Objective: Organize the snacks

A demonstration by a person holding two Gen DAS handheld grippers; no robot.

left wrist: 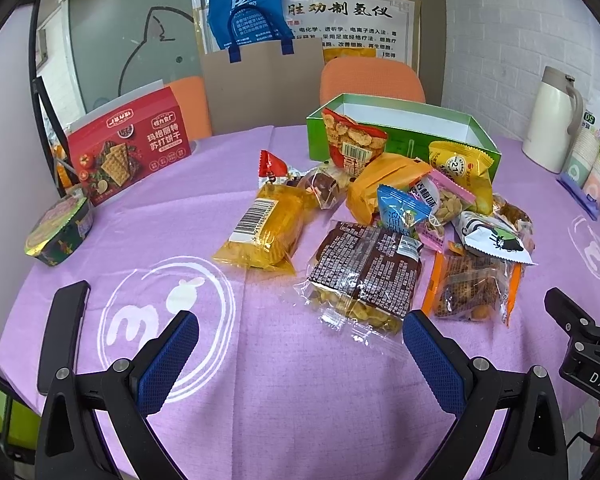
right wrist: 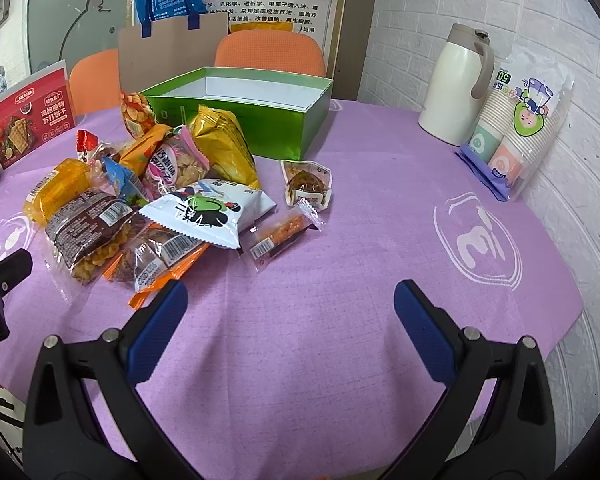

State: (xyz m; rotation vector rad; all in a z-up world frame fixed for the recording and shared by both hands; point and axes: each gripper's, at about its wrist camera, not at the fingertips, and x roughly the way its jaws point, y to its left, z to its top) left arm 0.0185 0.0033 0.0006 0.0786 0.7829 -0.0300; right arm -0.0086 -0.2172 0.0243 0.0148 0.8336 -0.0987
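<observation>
Left gripper [left wrist: 300, 344]: two black plastic arms ending in fingers [left wrist: 168, 364] faced with blue, diamond-textured pads; round silver screws sit at the joints. Right gripper [right wrist: 290, 320]: the same build, with black arms, blue textured fingers [right wrist: 424, 332] and silver screws. Seen from the left wrist view, its black body carries white letters reading "DAS".

Snack packets [left wrist: 364, 264] lie heaped before the box [left wrist: 452, 128] (jug [right wrist: 452, 88] rightward).
</observation>
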